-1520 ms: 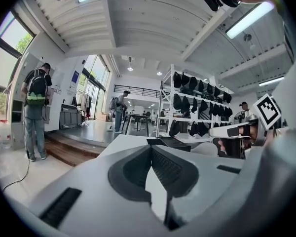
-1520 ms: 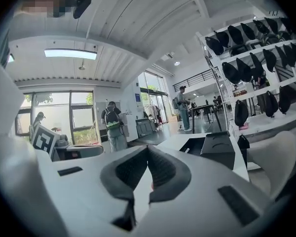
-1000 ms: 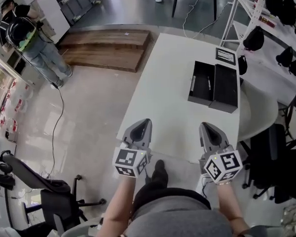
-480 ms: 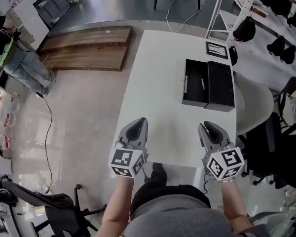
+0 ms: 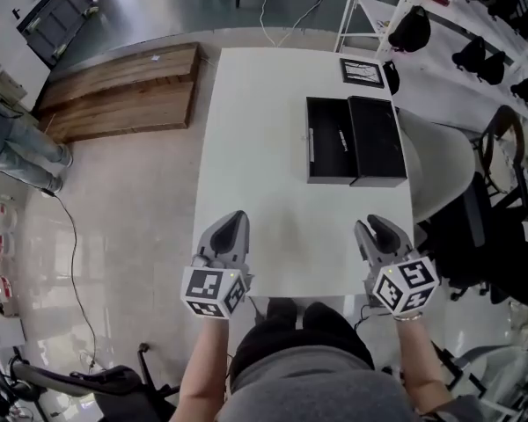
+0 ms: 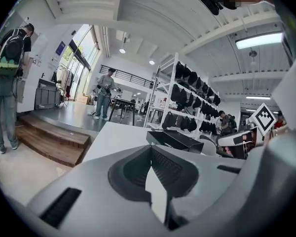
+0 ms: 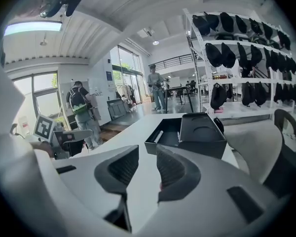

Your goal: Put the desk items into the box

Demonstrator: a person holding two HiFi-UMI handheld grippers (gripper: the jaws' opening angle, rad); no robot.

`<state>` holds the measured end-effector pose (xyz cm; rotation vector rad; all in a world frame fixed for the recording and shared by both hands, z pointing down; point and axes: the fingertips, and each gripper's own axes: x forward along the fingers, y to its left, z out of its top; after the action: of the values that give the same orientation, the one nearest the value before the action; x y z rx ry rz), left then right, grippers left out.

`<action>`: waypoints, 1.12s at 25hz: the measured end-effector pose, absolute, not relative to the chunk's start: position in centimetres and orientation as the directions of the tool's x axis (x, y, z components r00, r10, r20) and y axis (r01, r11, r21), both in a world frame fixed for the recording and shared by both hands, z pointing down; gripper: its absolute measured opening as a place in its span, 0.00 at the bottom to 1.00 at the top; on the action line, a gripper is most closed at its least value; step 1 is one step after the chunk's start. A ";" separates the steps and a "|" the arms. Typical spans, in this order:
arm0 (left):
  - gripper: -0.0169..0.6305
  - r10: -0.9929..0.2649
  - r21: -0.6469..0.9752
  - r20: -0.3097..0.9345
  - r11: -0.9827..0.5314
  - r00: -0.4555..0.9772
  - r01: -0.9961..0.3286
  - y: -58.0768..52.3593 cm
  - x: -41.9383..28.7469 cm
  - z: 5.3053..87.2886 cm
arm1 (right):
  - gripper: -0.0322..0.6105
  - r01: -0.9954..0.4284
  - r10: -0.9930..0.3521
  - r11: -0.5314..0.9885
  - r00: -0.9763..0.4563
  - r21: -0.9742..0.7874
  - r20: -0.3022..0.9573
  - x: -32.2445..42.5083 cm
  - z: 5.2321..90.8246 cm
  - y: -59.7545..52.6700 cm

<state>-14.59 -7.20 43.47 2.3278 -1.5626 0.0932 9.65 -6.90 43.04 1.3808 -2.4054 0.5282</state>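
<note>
An open black box (image 5: 374,143) lies on the white table (image 5: 264,148), far ahead of both grippers. Its left half holds a thin white pen-like item (image 5: 343,138), also seen in the right gripper view (image 7: 159,132). My left gripper (image 5: 233,219) hovers over the table's near left edge, its pads (image 6: 164,169) meeting at the tips with nothing held. My right gripper (image 5: 376,226) hovers over the near right edge. Its jaws have just been opening and stand apart (image 7: 147,153) with nothing between them. The box (image 6: 180,138) shows small beyond the left jaws.
A square marker card (image 5: 363,71) lies at the table's far end behind the box. A round white table (image 5: 444,170), dark chairs (image 5: 484,253) and a shelf of black bags (image 5: 475,38) stand to the right. A wooden platform (image 5: 114,95) lies on the floor at left.
The head view has swung, so the table and box now lie straight ahead. Both grippers have sunk slightly over the near edge. The right jaws have parted.
</note>
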 end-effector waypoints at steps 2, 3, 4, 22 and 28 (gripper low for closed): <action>0.04 -0.878 0.246 0.244 -0.355 0.412 -0.902 -7.5 -14.0 43.9 | 0.24 -0.878 -0.753 0.449 -0.471 -0.163 0.460 10.2 43.4 -6.7; 0.04 -0.872 0.248 0.247 -0.364 0.422 -0.898 -7.6 -13.6 44.0 | 0.24 -0.881 -0.752 0.448 -0.465 -0.155 0.468 10.5 43.6 -6.6; 0.04 -0.866 0.249 0.250 -0.374 0.432 -0.894 -7.8 -13.2 44.1 | 0.25 -0.881 -0.749 0.451 -0.460 -0.142 0.477 10.8 43.8 -6.5; 0.04 -0.805 0.220 0.285 -0.473 0.520 -0.853 -8.9 -6.2 44.4 | 0.26 -0.761 -0.573 0.648 -0.498 -0.011 0.651 15.1 47.8 -4.4; 0.04 -0.796 0.209 0.302 -0.481 0.524 -0.851 -8.7 -5.4 44.7 | 0.26 -0.681 -0.485 0.732 -0.488 0.032 0.726 15.2 50.1 -4.2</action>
<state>-5.40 -8.71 44.75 2.4370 -1.3680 0.2331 15.16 -4.21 50.11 0.8756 -2.1841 0.3357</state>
